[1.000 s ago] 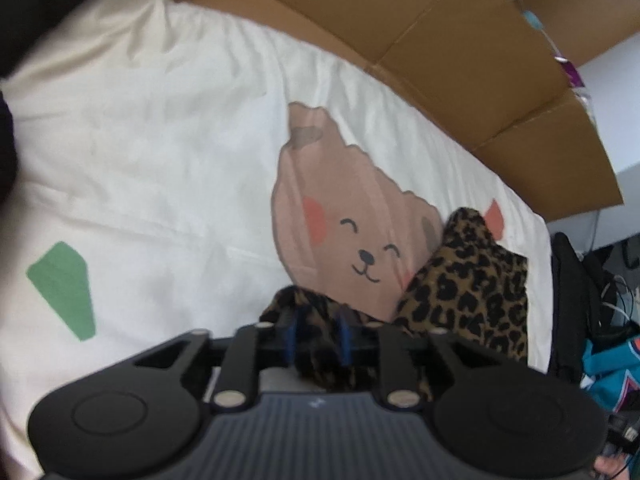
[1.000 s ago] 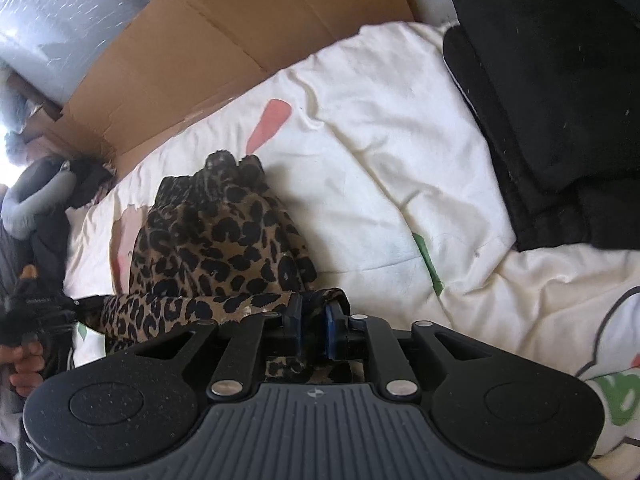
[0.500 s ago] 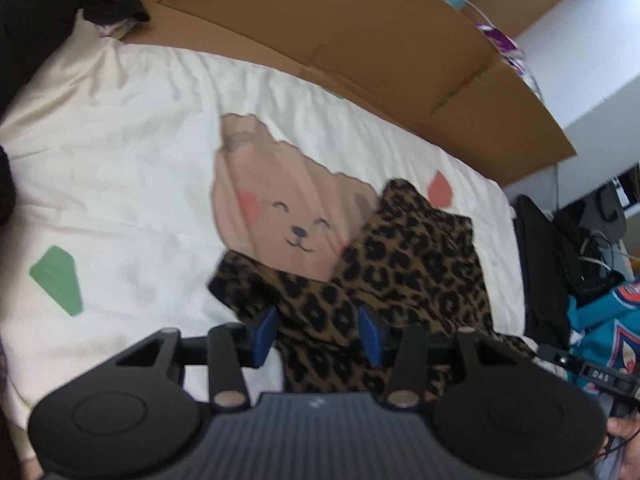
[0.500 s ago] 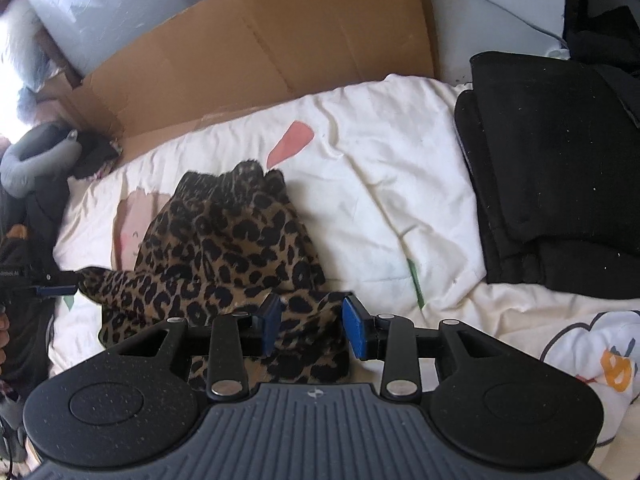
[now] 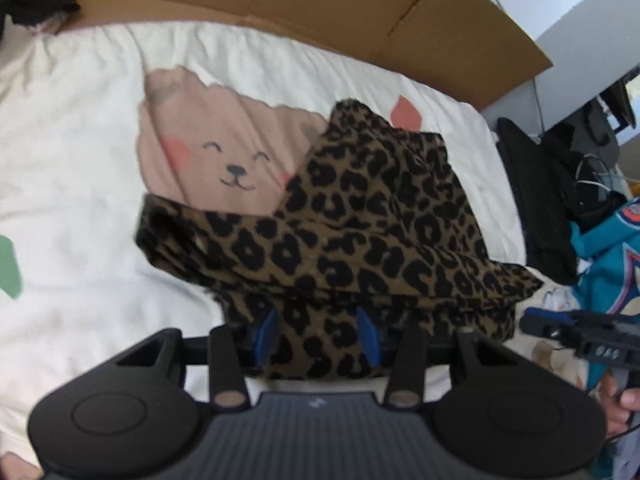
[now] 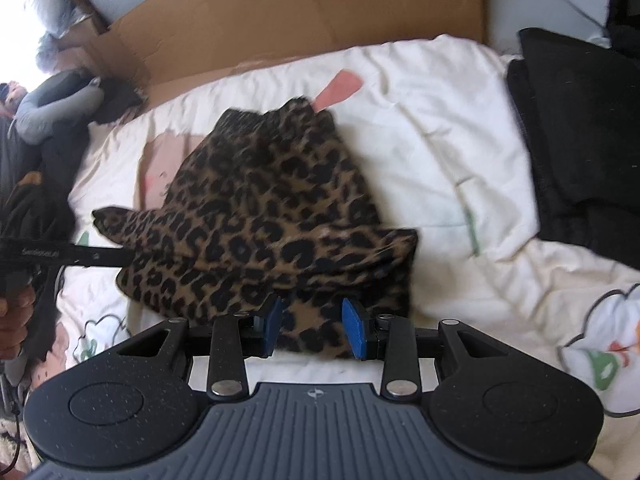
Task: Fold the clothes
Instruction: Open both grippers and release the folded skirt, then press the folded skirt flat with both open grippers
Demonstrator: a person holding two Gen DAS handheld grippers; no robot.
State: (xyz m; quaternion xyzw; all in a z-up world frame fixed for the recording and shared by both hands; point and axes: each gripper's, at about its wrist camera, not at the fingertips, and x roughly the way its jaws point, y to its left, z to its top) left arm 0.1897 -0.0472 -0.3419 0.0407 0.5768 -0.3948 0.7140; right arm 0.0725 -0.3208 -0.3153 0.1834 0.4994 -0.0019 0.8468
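Over the leopard-print garment [image 5: 360, 216], left tongs [image 5: 318, 334] and right tongs [image 6: 314, 326] level (both released, blue pads apart).

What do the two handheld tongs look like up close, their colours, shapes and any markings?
Both the left tongs and right tongs are matte black, with a ribbed grey centre panel bearing a small white mark, round raised discs on either side, silver rivets on the linkage bars, and blue finger pads. The left tongs seen from the right camera carry small white lettering on a black bar.
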